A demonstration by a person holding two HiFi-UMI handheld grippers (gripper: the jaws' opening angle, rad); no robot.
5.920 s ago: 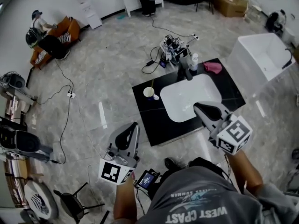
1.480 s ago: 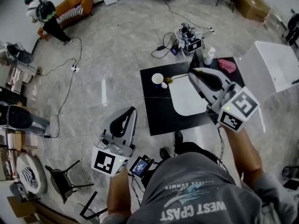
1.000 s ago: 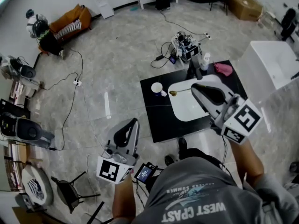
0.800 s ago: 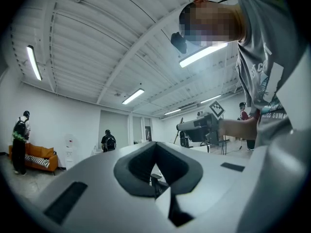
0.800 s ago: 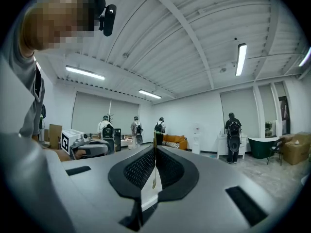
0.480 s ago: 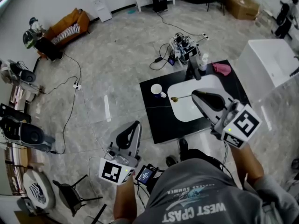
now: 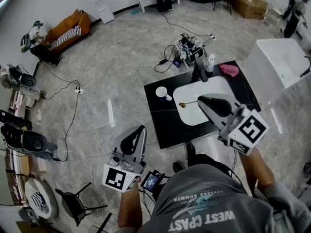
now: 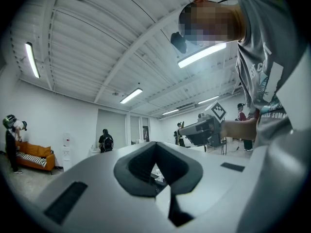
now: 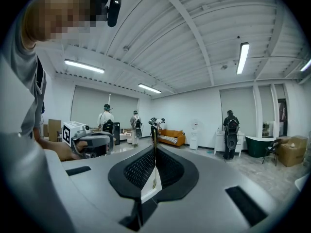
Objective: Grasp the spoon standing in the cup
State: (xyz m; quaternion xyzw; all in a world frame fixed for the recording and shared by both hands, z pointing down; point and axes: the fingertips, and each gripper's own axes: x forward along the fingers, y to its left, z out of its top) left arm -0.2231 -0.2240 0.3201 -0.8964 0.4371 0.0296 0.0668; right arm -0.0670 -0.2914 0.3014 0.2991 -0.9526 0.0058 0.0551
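A white cup (image 7: 161, 93) stands on the black counter (image 7: 165, 125), left of the white sink basin (image 7: 194, 93). My right gripper (image 7: 200, 100) is shut on the handle of a gold spoon (image 7: 187, 103), which sticks out leftward over the basin's left edge, apart from the cup. In the right gripper view the spoon (image 9: 154, 135) rises straight up from between the closed pads of the right gripper (image 9: 154, 171). My left gripper (image 7: 140, 129) hangs over the floor left of the counter. In its own view the left gripper (image 8: 156, 169) is shut with nothing in it.
A dark faucet (image 7: 198, 74), a white bottle (image 7: 209, 62) and a pink cloth (image 7: 229, 70) sit at the counter's far edge. Cables and a device (image 7: 189, 45) lie on the floor behind. A white tub (image 7: 282, 57) stands at the right.
The spoon stood in the cup at first. It is now out of the cup in my right gripper, and over the last second moved slightly away from the cup, over the basin.
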